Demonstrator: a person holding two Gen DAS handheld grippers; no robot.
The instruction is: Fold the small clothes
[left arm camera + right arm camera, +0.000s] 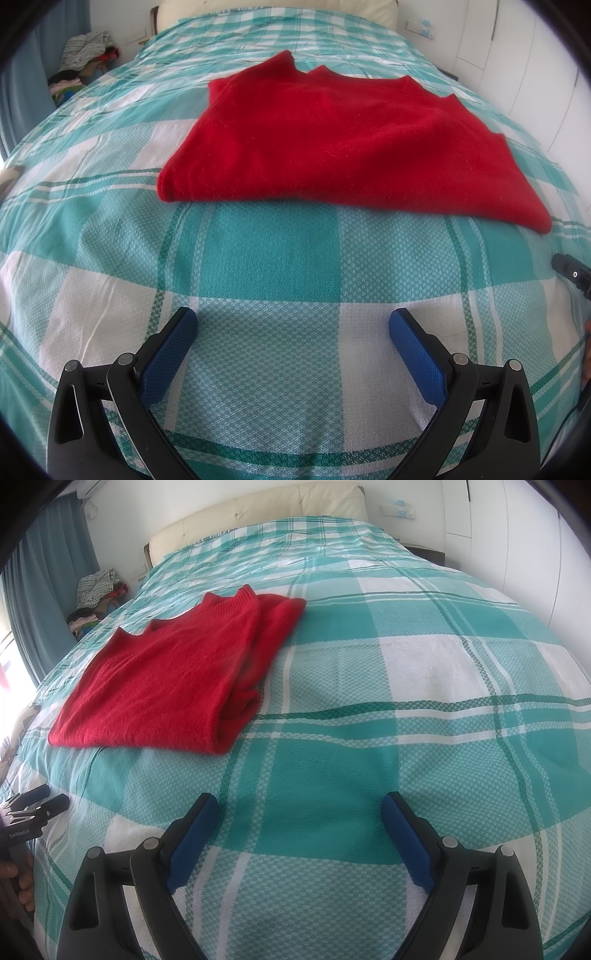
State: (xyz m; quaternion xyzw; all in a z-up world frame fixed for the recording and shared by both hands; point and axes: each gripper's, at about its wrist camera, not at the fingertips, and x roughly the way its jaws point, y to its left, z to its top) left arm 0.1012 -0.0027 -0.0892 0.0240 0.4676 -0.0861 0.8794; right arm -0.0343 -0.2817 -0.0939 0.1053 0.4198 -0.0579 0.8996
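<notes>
A red knit sweater (340,147) lies folded flat on the teal and white checked bedspread (269,258). In the right wrist view the sweater (166,679) lies to the upper left, with stacked layers along its right edge. My left gripper (293,325) is open and empty, above the bedspread just short of the sweater's near edge. My right gripper (299,808) is open and empty over bare bedspread (406,686), to the right of the sweater. The left gripper (38,799) also shows at the left edge of the right wrist view.
A pile of clothes (83,59) sits beside the bed at the far left, next to blue curtains (48,602). A cream headboard (258,509) stands at the far end. White wardrobe doors (517,535) line the right wall. The right gripper's tip (574,275) shows at the right edge.
</notes>
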